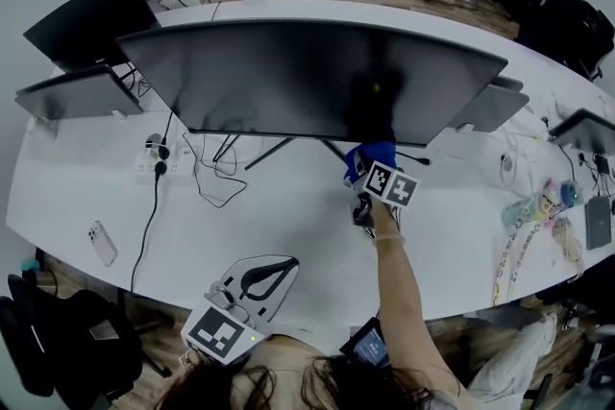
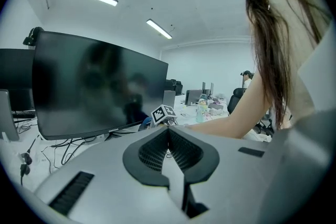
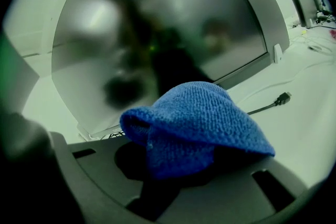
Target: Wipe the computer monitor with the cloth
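Monitor: wide, dark, curved, standing mid-table toward the far edge.
Cloth: blue, bunched, at the monitor's lower edge, right of centre; it may be touching the screen, hard to be sure.
Right gripper: jaws clamped on the cloth.
Left gripper: jaws together, empty, at the table's near edge.

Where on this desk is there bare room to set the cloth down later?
Bare desk lies in front of the monitor, between the cable loop and the right tool holding the cloth; also between the phone and that loop. The right end, with lanyards and small items, is crowded.
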A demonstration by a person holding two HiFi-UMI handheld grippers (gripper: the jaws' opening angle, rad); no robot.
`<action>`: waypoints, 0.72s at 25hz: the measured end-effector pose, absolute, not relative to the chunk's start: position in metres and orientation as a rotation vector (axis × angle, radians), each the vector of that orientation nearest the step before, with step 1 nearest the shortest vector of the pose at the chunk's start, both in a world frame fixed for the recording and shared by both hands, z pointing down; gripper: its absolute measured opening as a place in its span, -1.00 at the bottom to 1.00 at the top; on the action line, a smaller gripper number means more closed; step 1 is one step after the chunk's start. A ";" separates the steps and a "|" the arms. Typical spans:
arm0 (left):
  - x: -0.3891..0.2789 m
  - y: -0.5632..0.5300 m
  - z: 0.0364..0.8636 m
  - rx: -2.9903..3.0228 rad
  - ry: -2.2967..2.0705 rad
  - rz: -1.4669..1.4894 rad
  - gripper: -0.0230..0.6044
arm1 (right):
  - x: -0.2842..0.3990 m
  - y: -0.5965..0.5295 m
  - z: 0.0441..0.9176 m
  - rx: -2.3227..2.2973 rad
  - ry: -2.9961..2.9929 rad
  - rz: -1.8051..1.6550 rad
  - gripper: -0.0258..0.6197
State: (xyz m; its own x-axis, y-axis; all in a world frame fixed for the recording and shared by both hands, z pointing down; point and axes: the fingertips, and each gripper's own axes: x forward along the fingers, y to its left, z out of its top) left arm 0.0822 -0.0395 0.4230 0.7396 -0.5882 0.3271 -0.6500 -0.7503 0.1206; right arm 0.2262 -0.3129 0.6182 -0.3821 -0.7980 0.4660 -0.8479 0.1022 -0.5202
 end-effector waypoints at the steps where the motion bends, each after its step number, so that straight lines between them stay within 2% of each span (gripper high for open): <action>1: 0.079 -0.039 0.423 2.717 -0.974 0.399 -0.90 | 0.224 -0.313 0.618 1.717 -2.280 1.158 -0.65; 18: 0.049 -0.049 0.420 2.738 -0.942 0.357 -0.90 | 0.197 -0.317 0.619 1.763 -2.264 1.108 -0.65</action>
